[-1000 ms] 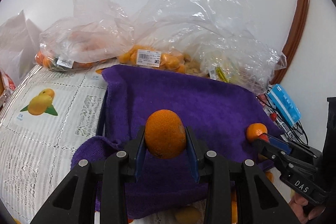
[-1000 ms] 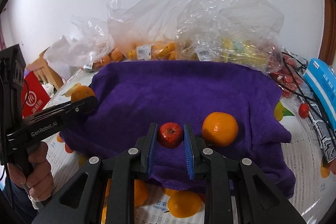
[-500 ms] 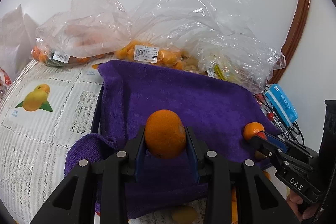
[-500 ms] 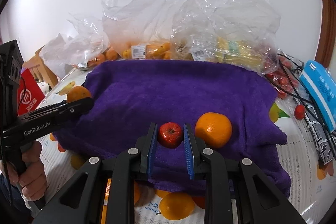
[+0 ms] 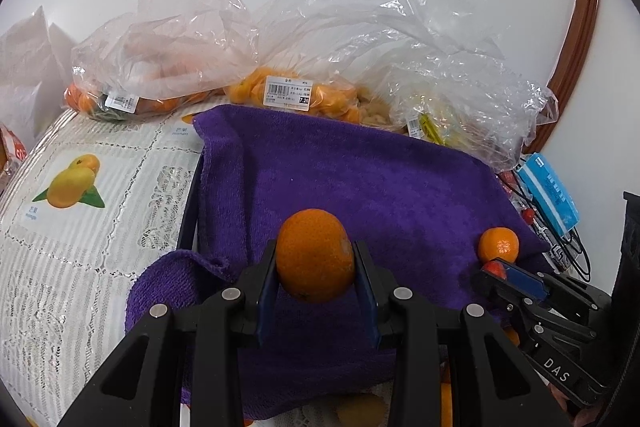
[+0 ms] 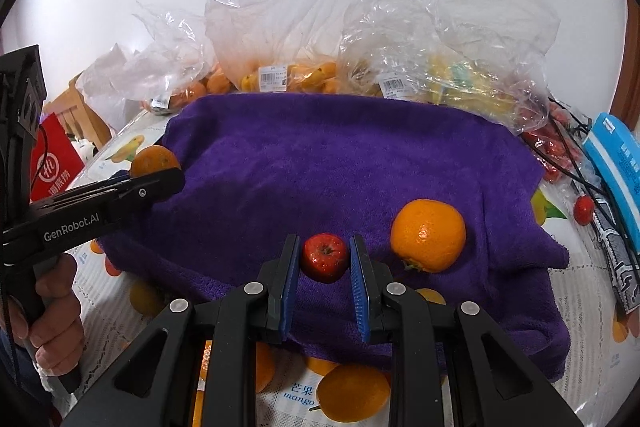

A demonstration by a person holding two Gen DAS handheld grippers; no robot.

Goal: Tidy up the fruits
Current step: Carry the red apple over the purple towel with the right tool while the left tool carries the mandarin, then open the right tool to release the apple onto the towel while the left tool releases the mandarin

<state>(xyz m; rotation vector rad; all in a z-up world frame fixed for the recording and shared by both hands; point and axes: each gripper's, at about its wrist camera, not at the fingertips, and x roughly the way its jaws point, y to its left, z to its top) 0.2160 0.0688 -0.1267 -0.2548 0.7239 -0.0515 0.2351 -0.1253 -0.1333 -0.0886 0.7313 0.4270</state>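
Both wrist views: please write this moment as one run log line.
left hand-held gripper: shut on orange | right hand-held gripper: shut on small red fruit | towel: one orange

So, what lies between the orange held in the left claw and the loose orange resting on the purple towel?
In the right wrist view, only bare purple towel lies between the held orange and the loose orange; nearer the camera, the right claw holds a small red fruit.

Readable markings

"GenRobot.AI" is printed on the left gripper (image 6: 160, 183); "DAS" on the right gripper (image 5: 498, 269); "mango" on the tablecloth (image 6: 298, 395) at six o'clock.
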